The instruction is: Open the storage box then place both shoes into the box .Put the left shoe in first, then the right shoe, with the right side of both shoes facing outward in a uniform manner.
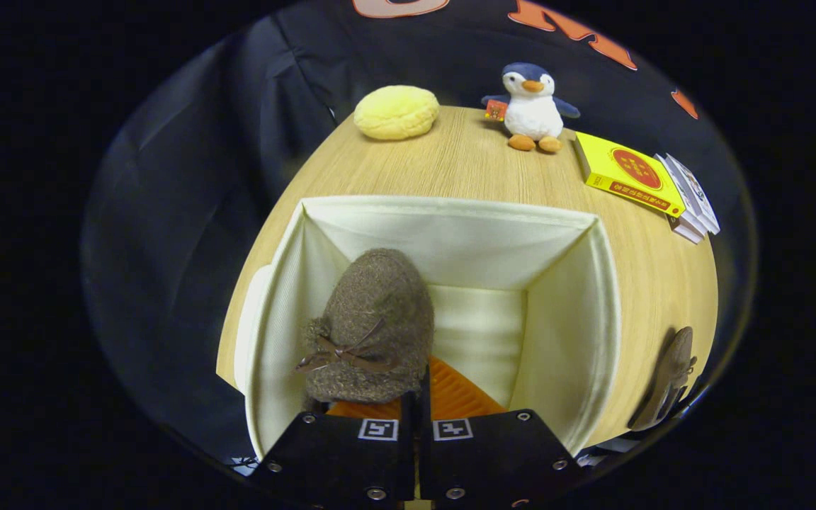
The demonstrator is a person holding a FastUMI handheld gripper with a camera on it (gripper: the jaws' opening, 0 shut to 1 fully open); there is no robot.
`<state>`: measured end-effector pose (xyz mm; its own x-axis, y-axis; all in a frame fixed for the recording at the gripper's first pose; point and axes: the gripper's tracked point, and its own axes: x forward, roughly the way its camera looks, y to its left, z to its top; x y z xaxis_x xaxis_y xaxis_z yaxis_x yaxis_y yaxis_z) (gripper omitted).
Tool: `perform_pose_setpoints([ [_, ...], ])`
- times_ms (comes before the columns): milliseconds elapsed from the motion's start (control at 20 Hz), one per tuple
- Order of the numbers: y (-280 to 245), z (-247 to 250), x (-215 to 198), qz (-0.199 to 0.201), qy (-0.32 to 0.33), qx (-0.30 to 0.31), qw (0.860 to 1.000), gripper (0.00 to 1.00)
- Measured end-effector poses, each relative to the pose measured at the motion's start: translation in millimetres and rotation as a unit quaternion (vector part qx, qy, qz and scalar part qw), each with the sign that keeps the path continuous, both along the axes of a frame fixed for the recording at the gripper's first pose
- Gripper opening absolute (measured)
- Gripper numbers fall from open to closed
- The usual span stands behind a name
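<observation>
My gripper (415, 397) jaws clenched on first shoe (372, 326), lowering into open box (592, 297), left side. Next: release, fetch second shoe (670, 375) on table (479, 170), right of box.

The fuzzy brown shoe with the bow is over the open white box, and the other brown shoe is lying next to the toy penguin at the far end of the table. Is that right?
Not quite. The gripper view shows the other shoe near the table's close edge, right of the box, far from the penguin. The rest holds: the gripper is shut on the bow shoe over the open box.
</observation>
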<state>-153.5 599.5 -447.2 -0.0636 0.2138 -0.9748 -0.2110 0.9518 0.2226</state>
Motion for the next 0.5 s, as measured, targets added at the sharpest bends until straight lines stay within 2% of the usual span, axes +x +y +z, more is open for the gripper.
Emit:
perform_pose_setpoints([
  [150, 11.2, -2.5, -16.5, 0.003, 0.038, 0.028, 0.999, 0.09],
  [300, 15.5, 12.9, -29.8, 0.032, 0.057, 0.068, 0.996, 0.23],
  [450, 13.7, 40.8, -31.3, 0.025, 0.058, 0.133, 0.989, 0.4],
  [500, 10.8, 52.8, -29.9, 0.021, 0.056, 0.156, 0.986, 0.4],
])
